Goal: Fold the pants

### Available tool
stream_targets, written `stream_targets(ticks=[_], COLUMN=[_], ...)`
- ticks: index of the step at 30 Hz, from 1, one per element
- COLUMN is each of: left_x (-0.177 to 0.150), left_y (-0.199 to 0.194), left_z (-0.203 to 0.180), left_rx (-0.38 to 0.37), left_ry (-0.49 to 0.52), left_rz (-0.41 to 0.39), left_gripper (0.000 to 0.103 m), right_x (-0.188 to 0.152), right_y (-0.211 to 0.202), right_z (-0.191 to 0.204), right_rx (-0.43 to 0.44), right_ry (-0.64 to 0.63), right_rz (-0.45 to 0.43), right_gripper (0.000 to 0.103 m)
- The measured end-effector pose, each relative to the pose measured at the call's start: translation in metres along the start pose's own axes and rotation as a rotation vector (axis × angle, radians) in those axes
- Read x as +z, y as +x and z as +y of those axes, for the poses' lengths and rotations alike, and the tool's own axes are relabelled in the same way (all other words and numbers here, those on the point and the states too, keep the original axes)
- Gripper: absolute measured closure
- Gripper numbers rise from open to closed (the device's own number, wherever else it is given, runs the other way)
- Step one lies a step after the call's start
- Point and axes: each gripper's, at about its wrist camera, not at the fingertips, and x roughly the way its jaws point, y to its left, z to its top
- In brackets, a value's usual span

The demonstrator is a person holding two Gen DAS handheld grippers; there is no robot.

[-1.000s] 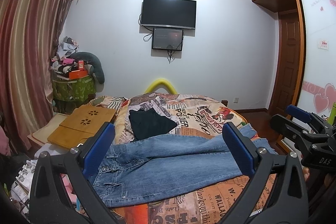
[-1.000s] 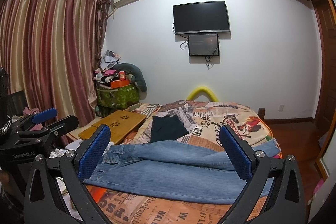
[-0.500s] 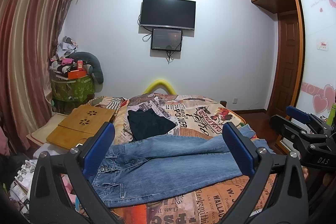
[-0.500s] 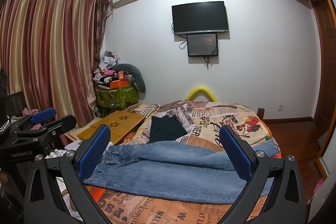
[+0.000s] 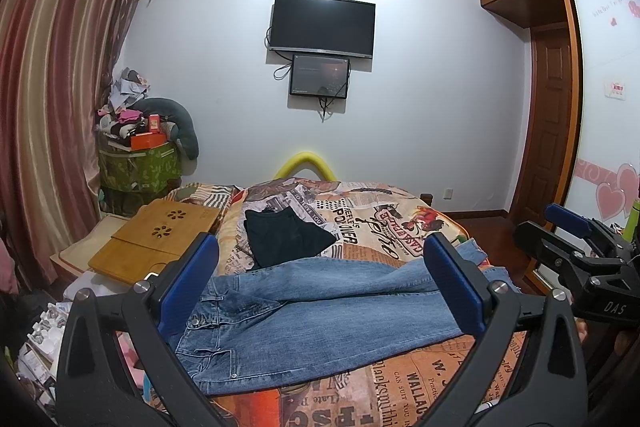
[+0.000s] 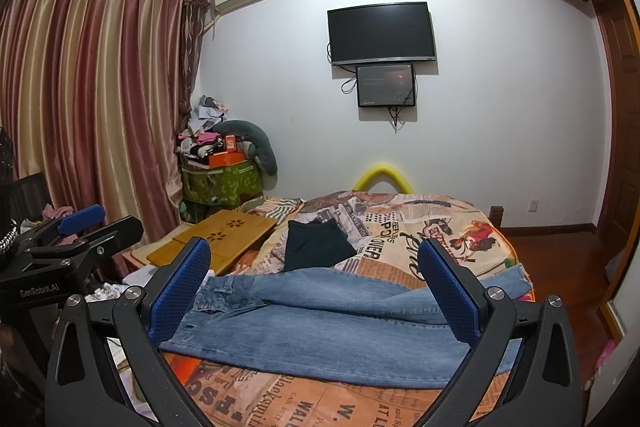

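As laid out, nearest first: left gripper and right gripper, both spread wide, holding and touching nothing. Next, jeans, flat across bed, waistband left. Denim likely heavy, limp, non-slip; grasp waistband and hems. Beyond: black garment.

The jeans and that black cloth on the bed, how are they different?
The jeans are blue denim; the black cloth is plain black. The jeans are far bigger, stretched sideways across the bed, while the cloth is a small piece. The jeans lie nearer the cameras and their upper edge overlaps the cloth, which sits farther back. Both lie flat on the printed cover, and neither is held.
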Motion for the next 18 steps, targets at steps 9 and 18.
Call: stream_targets(ticks=[9,18], left_x=[0.0011,0.0009], left_y=[-0.0007,-0.0013], left_z=[0.0006,0.0017], left_rx=[-0.001,-0.002], left_ry=[-0.001,-0.002], left_rz=[0.0,0.001], left_gripper=[0.0,0.0], right_x=[-0.0002,-0.0014], right_y=[0.0002,0.0001], right_z=[0.0,0.0014], right_rx=[0.001,0.0], right_ry=[0.001,0.0], right_rz=[0.0,0.001], right_gripper=[0.0,0.0])
